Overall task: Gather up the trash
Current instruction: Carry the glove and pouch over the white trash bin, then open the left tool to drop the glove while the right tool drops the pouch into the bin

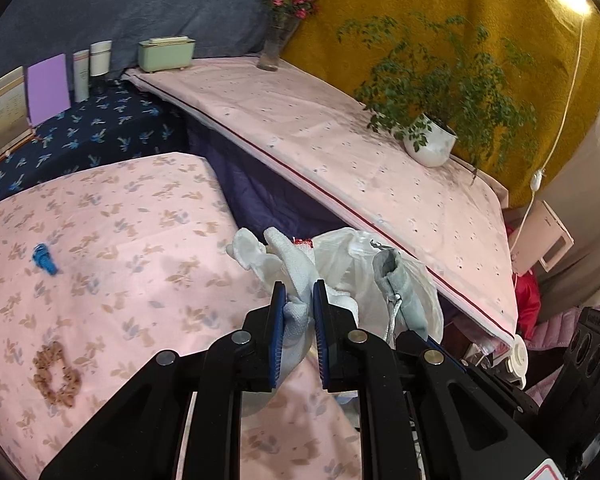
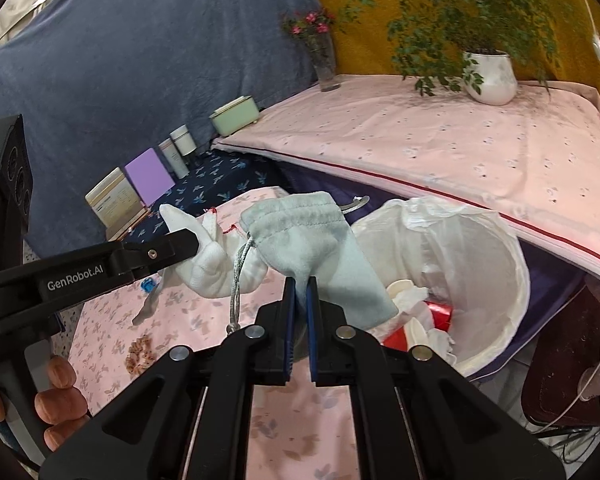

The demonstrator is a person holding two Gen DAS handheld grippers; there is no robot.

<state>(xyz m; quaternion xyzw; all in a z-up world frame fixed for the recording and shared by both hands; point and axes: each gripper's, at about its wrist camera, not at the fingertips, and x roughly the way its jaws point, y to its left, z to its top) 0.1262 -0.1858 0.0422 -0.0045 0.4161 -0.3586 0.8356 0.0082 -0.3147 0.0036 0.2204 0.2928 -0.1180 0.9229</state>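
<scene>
**Claws carry a glove and a pouch beside the lined bin**

Left claw (image 1: pixel 299 292) is pinching a white knitted work glove with red cuff trim (image 1: pixel 296 276) — the fabric is bunched between the blue pads and the glove's fingers stick up beyond them. Right claw (image 2: pixel 299 288) is pressed tight on the lower corner of a pale grey-blue velvet drawstring pouch (image 2: pixel 304 236), whose silver cord (image 2: pixel 238 276) dangles to the left of the pads. Both items hang above the edge of the bed covered in a pink leaf-print sheet (image 1: pixel 132 240).

Just right of the pouch stands a round bin lined with a white plastic bag (image 2: pixel 496 248), holding crumpled white tissue and red packaging (image 2: pixel 440 314). It sits on the floor between the bed and a raised platform covered in pale pink cloth (image 2: pixel 440 148).

On the sheet lie a small blue clip (image 1: pixel 44 258) and a brown frilly hair scrunchie (image 1: pixel 56 376) — well apart from each other. On the platform stands a white pot with a leafy green plant (image 1: pixel 430 144). A person's fingers (image 2: pixel 60 400) wrap the left claw's handle.
</scene>
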